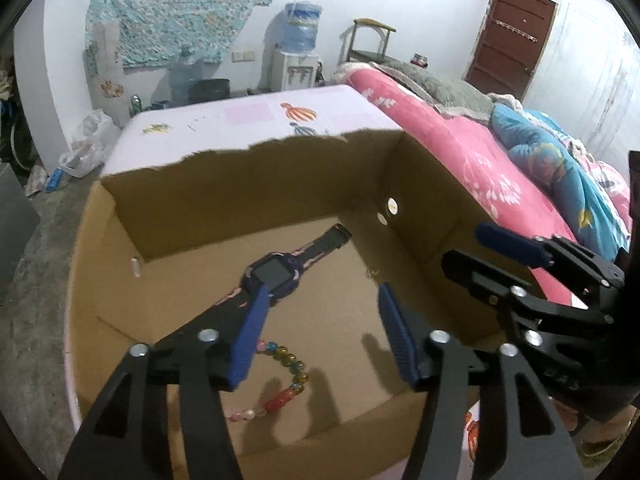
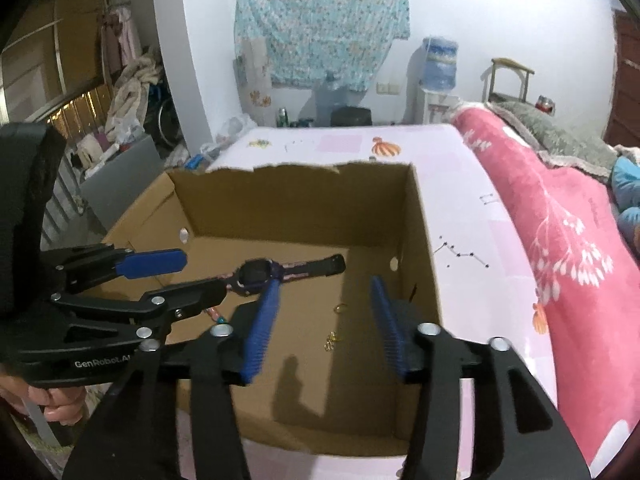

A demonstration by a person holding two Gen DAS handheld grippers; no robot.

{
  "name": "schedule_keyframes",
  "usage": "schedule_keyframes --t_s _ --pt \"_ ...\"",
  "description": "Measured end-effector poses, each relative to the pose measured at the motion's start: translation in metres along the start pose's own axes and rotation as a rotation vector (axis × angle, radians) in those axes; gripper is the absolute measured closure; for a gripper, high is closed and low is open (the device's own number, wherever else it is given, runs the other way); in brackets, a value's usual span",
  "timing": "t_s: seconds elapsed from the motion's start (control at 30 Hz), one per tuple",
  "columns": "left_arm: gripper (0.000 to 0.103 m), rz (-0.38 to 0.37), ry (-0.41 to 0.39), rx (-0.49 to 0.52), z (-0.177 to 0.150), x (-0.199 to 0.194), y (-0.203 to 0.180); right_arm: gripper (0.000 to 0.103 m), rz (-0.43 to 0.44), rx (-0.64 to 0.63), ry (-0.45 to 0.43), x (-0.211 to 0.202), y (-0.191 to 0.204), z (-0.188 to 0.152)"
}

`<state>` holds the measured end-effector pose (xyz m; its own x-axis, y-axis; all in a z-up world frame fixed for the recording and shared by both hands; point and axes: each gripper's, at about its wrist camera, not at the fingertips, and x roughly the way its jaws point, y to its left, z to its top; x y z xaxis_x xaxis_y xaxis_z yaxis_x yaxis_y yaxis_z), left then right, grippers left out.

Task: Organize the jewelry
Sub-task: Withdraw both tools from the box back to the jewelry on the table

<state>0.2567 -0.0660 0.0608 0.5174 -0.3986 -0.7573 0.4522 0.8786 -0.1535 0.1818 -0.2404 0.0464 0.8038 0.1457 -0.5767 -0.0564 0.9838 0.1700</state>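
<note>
An open cardboard box [image 1: 248, 188] [image 2: 300, 208] stands on the pale pink table. On its floor lie a dark purple smartwatch [image 1: 272, 276] [image 2: 256, 272], a bracelet of coloured beads [image 1: 288, 376] and some small gold pieces [image 2: 331, 340]. A gold ring [image 2: 340, 308] lies close to those pieces. My left gripper [image 1: 323, 292] [image 2: 204, 274] hangs open over the box, above the bracelet, with nothing between its blue pads. My right gripper [image 2: 325, 282] [image 1: 464, 245] is open too, over the gold pieces on the box's right side, and holds nothing.
A thin dark chain [image 2: 460, 252] lies on the table [image 2: 480, 208] to the right of the box. A bed with a pink blanket [image 1: 460, 152] [image 2: 560, 220] runs along the table's right edge. A water dispenser [image 1: 296, 60] stands at the far wall.
</note>
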Motion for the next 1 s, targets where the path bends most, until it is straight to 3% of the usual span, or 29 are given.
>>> schedule_keyframes --t_s 0.07,0.37,0.7,1.0 --pt "0.038 0.015 -0.021 0.000 -0.001 -0.010 0.001 0.041 0.008 0.007 -0.020 -0.007 0.000 0.001" --pt "0.022 0.050 -0.114 0.016 -0.023 -0.066 0.007 0.027 0.040 0.025 -0.097 -0.042 0.009 0.001" --pt "0.016 0.043 -0.177 0.036 -0.062 -0.114 0.011 0.024 0.091 0.007 -0.121 -0.066 0.028 -0.011" --pt "0.014 0.055 -0.160 0.028 -0.093 -0.121 0.016 0.024 0.123 -0.014 -0.102 -0.079 0.042 -0.033"
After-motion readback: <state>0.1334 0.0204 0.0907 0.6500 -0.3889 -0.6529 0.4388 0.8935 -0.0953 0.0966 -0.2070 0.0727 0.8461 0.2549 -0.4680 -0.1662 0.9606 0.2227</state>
